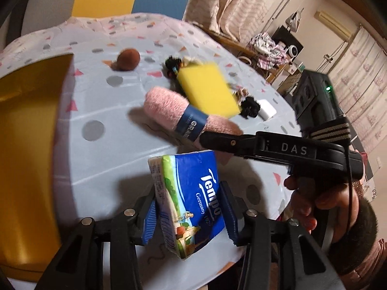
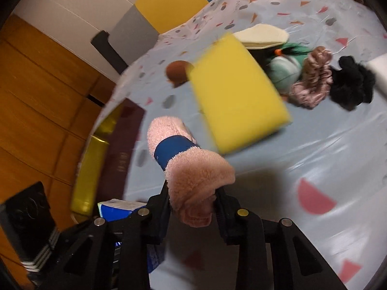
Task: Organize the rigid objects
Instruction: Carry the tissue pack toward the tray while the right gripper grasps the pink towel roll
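Pink towel roll in right gripper

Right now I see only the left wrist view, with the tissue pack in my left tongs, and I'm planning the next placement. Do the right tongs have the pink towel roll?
Observer: Yes. The right tongs are pinched on the near end of the pink towel roll.
Operator: Is anything hidden behind the yellow sponge?
Observer: A teal plush item lies just behind the yellow sponge, beside a pinkish-brown scrunchie.
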`<state>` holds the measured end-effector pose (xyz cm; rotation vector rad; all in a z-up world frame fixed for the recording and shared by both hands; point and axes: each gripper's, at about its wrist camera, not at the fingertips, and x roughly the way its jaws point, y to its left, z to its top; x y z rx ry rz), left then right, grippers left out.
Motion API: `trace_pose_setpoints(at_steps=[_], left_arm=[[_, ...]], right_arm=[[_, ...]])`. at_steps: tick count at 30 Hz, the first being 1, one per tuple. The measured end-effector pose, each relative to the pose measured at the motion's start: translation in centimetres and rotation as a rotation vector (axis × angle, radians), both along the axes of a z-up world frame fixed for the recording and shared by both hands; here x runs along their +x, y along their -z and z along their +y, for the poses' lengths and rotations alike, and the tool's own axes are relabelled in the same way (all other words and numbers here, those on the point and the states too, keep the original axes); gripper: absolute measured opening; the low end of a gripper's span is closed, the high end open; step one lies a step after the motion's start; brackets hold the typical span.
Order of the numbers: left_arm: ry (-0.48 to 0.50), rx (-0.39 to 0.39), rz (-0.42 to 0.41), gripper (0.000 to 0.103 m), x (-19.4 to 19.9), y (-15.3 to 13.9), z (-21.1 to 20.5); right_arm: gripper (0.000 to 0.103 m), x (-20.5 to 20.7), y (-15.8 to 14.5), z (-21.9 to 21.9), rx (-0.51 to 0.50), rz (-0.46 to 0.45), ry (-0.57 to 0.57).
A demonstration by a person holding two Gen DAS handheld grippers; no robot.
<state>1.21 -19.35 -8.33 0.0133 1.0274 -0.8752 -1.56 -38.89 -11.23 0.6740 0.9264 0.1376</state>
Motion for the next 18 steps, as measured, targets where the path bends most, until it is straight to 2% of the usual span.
trace_pose_setpoints(at_steps=[5, 11, 15, 18], left_arm=[[-0.039, -0.057, -0.021, 0.046, -0.2, -1.9, 2.8], [-0.125, -0.107, -0.033, 0.046, 1.0, -3.4, 6.6], [-0.192, -0.132, -0.044, 0.046, 2.3, -4.2, 9.6], [-0.261, -0.123, -0.049, 0.047, 4.2, -4.6, 12.2]], right_arm=[[0.031, 0.0, -1.8, 2.5, -0.034, -0.031, -0.002], [0.029, 0.4, -4.0, 4.7, -0.162, -0.064, 0.007], [0.029, 0.4, -5.0, 5.2, -0.145, -0.086, 0.019], [0.029, 0.8, -6.0, 6.2, -0.159, -0.107, 0.02]])
